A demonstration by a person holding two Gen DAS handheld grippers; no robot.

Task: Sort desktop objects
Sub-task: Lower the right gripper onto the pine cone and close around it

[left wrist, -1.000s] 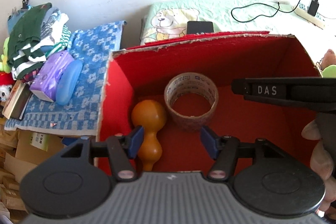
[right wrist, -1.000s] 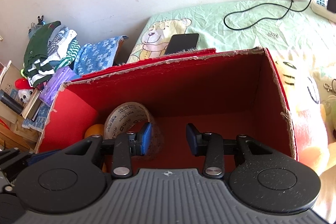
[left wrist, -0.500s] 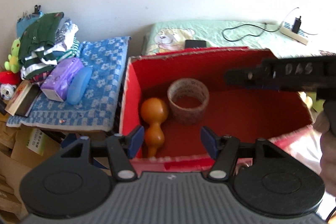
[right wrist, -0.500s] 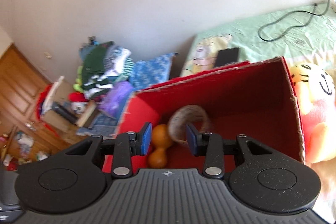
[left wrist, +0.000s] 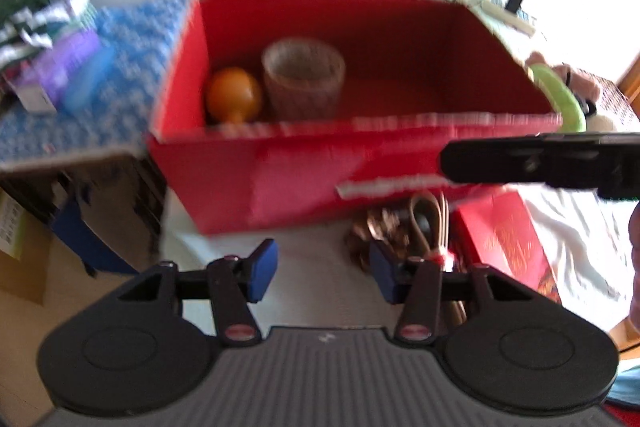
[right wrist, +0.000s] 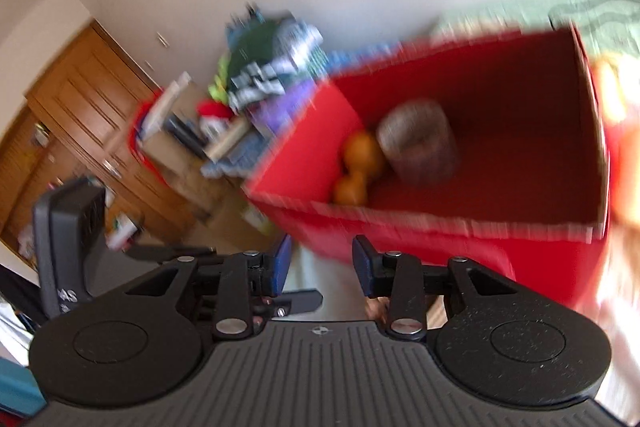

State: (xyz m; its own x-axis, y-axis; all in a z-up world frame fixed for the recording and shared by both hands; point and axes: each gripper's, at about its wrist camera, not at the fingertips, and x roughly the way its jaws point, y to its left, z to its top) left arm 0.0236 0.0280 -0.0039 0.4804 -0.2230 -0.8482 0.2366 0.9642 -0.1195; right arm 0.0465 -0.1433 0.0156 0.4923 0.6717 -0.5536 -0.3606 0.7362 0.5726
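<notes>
A red cardboard box [left wrist: 304, 171] stands on the white desktop; it also shows in the right wrist view [right wrist: 440, 247]. Inside it lie an orange gourd [left wrist: 234, 95] and a tape roll [left wrist: 303, 83], seen too in the right wrist view as the gourd [right wrist: 356, 167] and the roll [right wrist: 418, 147]. My left gripper [left wrist: 322, 271] is open and empty, in front of the box and above the desk. My right gripper [right wrist: 322, 265] is open and empty, near the box's front left corner. A brown strap bundle [left wrist: 404, 223] and a red packet [left wrist: 508, 239] lie before the box.
A blue checked cloth [left wrist: 132, 39] with a purple tissue pack [left wrist: 64, 67] and clothes [left wrist: 36, 3] lies left of the box. Plush toys [left wrist: 560, 95] sit to its right. A wooden cabinet [right wrist: 76, 115] stands far left. The other gripper's body [left wrist: 540, 163] crosses at right.
Both grippers have pulled back and up out of the box, empty. The box's front wall and the desk items in front of it have come into view. The frames are motion-blurred.
</notes>
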